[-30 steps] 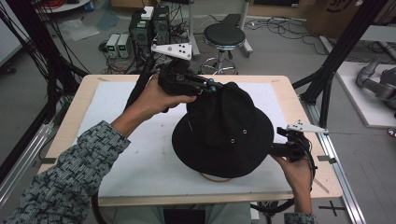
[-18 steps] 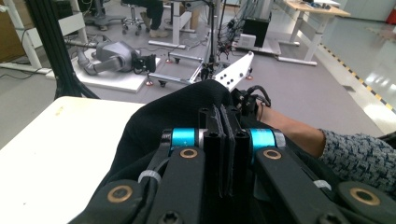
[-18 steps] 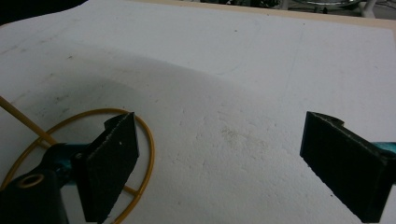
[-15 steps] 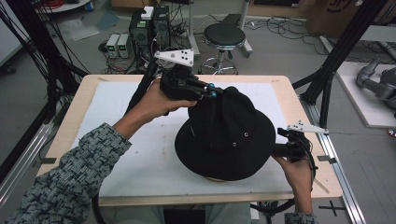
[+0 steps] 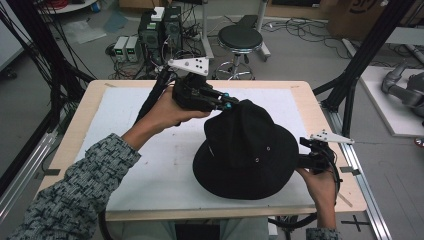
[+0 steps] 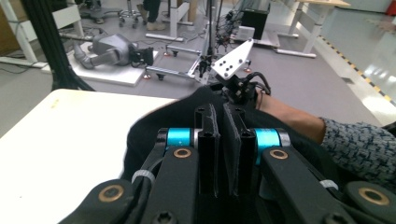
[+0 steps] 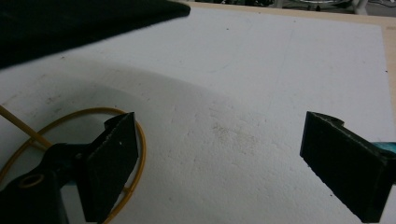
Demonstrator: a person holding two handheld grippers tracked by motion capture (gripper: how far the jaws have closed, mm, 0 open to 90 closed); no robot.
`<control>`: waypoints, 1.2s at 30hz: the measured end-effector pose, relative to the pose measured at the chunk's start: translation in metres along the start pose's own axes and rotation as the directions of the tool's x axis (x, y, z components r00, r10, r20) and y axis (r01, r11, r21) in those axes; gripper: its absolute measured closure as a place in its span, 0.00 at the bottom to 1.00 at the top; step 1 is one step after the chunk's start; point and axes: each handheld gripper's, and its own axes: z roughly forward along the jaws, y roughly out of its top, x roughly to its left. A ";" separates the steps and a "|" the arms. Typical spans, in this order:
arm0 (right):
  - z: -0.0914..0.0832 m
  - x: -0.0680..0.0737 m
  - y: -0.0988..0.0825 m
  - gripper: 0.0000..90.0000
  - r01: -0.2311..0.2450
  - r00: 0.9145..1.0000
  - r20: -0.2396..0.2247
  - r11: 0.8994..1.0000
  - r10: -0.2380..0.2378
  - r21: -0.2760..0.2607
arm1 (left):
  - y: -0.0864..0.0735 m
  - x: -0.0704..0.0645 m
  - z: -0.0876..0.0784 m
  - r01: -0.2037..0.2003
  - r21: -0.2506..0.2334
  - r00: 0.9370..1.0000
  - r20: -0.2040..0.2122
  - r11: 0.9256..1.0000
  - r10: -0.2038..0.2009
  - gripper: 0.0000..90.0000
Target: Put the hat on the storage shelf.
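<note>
We see a black hat (image 5: 247, 150) lying on the white mat (image 5: 150, 145) toward the table's (image 5: 75, 125) right side. Our left gripper (image 5: 231, 104) pinches the top of the hat's crown, its jaws nearly closed on the fabric and lately easing slightly apart. Our right gripper (image 5: 306, 161) sits at the hat's right brim with jaws spread wide, holding nothing. Under the lifted brim a yellow wire ring (image 7: 70, 154) lies on the mat.

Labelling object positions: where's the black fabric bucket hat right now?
In the high view the black fabric bucket hat sits right of centre on the white foam board, its crown at the left gripper, its brim beside the right gripper.
</note>
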 end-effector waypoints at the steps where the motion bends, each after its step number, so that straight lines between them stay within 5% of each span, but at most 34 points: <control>1: 0.000 0.000 0.000 0.13 0.002 1.000 0.000 1.000 -0.002 0.002 | -0.001 0.000 -0.002 0.006 -0.011 1.000 0.002 1.000 -0.006 0.93; 12: 0.003 -0.005 -0.005 0.13 0.003 0.999 0.038 1.000 -0.004 0.019 | -0.010 -0.002 -0.024 -0.009 -0.022 0.998 -0.065 1.000 0.007 0.75; 19: 0.005 -0.009 -0.006 0.13 0.011 0.998 0.058 1.000 -0.012 0.016 | -0.023 -0.004 -0.049 -0.003 -0.036 0.986 -0.169 0.999 -0.003 0.59; 24: 0.007 -0.014 -0.006 0.13 0.028 0.997 0.076 0.999 -0.029 0.016 | -0.037 -0.005 -0.076 0.003 -0.039 0.963 -0.269 0.999 -0.014 0.53; 30: 0.014 -0.018 -0.005 0.13 0.030 0.997 0.077 0.999 -0.031 0.012 | -0.058 -0.009 -0.113 0.022 -0.043 0.916 -0.399 0.999 -0.038 0.49; 36: 0.019 -0.019 -0.002 0.13 0.031 0.997 0.074 1.000 -0.031 0.008 | -0.087 -0.015 -0.149 0.081 -0.099 0.877 -0.466 0.992 -0.118 0.44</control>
